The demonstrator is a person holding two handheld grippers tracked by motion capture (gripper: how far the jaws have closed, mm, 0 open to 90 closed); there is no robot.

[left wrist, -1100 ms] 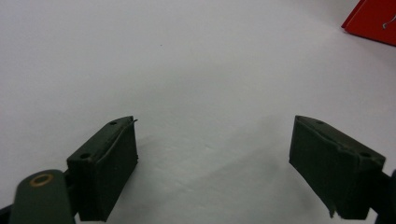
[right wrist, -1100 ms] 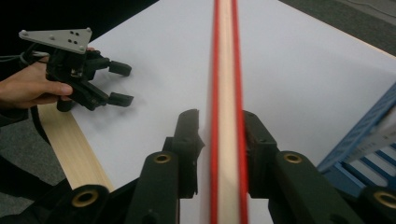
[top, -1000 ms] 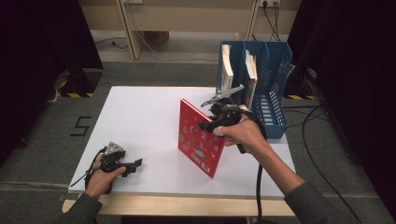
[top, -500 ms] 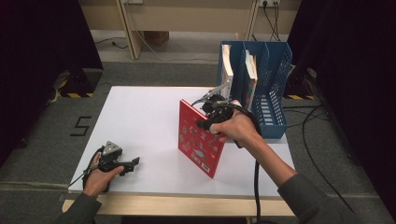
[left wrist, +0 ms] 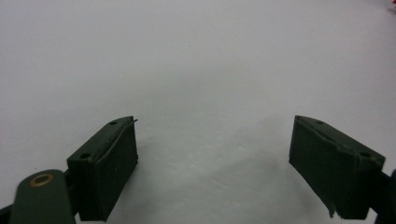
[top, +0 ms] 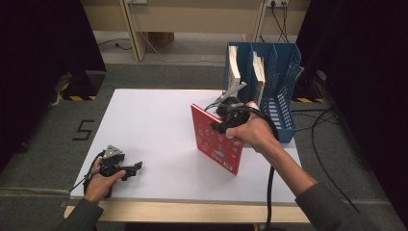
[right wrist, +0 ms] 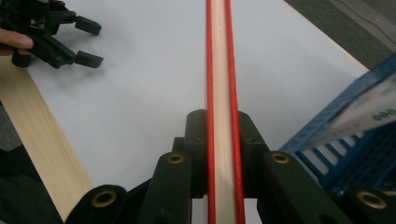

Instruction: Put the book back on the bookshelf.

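My right gripper (top: 230, 111) sits right of centre in the high view, at the top edge of the red book (top: 216, 139); its jaws have just been closing, and the right gripper view shows them now pressed flat against both covers of that book (right wrist: 220, 84), the pale page block between the two red boards. Against the earlier frame, the book stands in the same spot on the white table (top: 154, 125), and my right hand has shifted only slightly along its top edge. The book stands upright on its lower edge; its long axis runs from the centre of the frame down toward the lower right; its printed cover faces the lower left. In the right gripper view the book's edge runs straight up the middle of the picture, away from the jaws. Just behind it, at upper right, is the blue file rack (top: 284, 91) with two books (top: 234, 72) upright inside. My left gripper (top: 126, 169) rests at lower left on the table, unchanged; its jaws stand wide apart with nothing between them.
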